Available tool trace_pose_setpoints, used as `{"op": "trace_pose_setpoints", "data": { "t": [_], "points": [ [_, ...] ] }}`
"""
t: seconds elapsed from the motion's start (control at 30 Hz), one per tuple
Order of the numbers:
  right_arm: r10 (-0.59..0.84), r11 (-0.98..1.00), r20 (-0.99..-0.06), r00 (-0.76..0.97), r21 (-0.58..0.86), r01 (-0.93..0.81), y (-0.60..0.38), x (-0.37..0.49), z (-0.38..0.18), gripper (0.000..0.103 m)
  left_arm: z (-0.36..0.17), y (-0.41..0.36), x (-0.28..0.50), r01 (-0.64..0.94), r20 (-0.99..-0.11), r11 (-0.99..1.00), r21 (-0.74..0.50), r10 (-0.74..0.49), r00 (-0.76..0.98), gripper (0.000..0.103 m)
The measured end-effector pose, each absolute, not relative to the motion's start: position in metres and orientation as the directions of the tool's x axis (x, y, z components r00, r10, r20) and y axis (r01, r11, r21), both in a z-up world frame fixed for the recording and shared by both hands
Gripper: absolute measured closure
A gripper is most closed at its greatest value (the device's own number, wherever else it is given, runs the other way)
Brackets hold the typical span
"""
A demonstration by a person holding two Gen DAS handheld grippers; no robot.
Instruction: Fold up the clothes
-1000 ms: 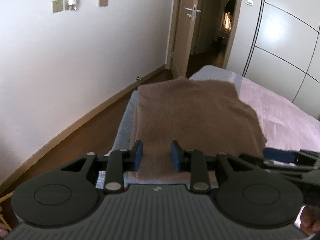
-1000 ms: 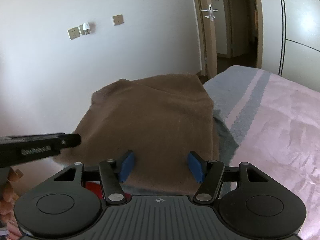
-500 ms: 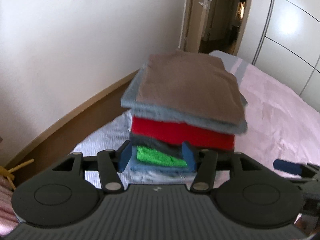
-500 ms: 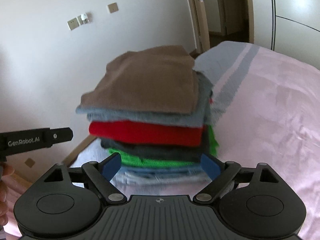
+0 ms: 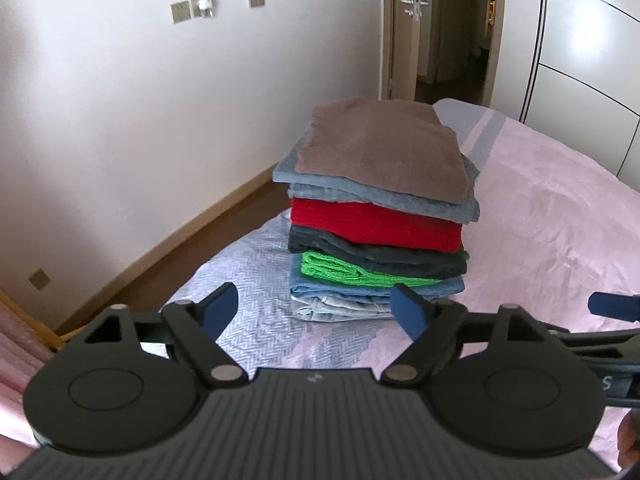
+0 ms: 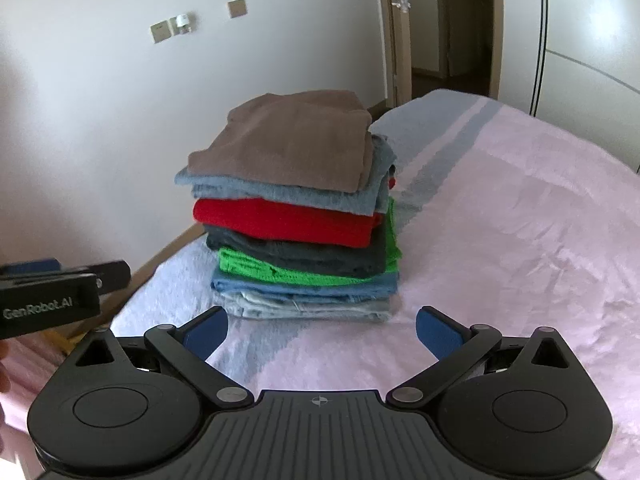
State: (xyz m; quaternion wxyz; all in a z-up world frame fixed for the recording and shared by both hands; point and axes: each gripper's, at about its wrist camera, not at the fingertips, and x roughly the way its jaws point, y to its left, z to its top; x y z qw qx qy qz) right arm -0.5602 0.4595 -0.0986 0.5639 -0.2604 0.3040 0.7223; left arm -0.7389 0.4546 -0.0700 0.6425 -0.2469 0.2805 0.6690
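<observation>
A stack of folded clothes [image 5: 380, 232] [image 6: 300, 236] stands on the bed near its left edge. A brown garment [image 5: 380, 148] [image 6: 292, 144] lies on top, over grey-blue, red [image 5: 372, 224] [image 6: 280, 220], dark grey, green and denim layers. My left gripper [image 5: 316, 310] is open, low in front of the stack and apart from it, holding nothing. My right gripper [image 6: 322, 330] is also open and empty, just short of the stack's base. The right gripper's blue fingertip [image 5: 612, 306] shows at the left wrist view's right edge. The left gripper's body [image 6: 48, 300] shows at the right wrist view's left edge.
The bed [image 5: 560, 232] [image 6: 520, 220] has a pink cover with a grey-white herringbone patch near the stack. A white wall [image 5: 120, 120] and wooden skirting run along the left. An open doorway [image 5: 448, 28] and white wardrobe doors [image 5: 592, 60] stand beyond.
Both grippers have drawn back and down from the brown top garment, and their fingers have spread wider. The whole stack now shows in both views.
</observation>
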Motion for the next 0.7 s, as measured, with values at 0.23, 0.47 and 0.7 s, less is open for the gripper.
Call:
{"op": "trace_pose_setpoints", "data": {
  "t": [0.23,0.47,0.7],
  "points": [
    [0.666,-0.172,-0.715,-0.213,0.131,-0.976,0.430,-0.558,-0.095,0.000,-0.064,0.418,-0.737,-0.999,-0.690,-0.029,0.045,0.722,-0.052,0.022],
    [0.670,-0.162,-0.710,-0.216,0.144,-0.976,0.409,-0.548,-0.092,0.000,-0.063,0.396,-0.730,-0.998,-0.692,-0.037,0.046,0.720,-0.058,0.022],
    [0.663,-0.163,-0.716,-0.218,0.146,-0.976,0.394,-0.539,-0.093,0.000,-0.073,0.384,-0.720,-0.998,-0.709,-0.031,0.049,0.703,-0.057,0.022]
  ]
}}
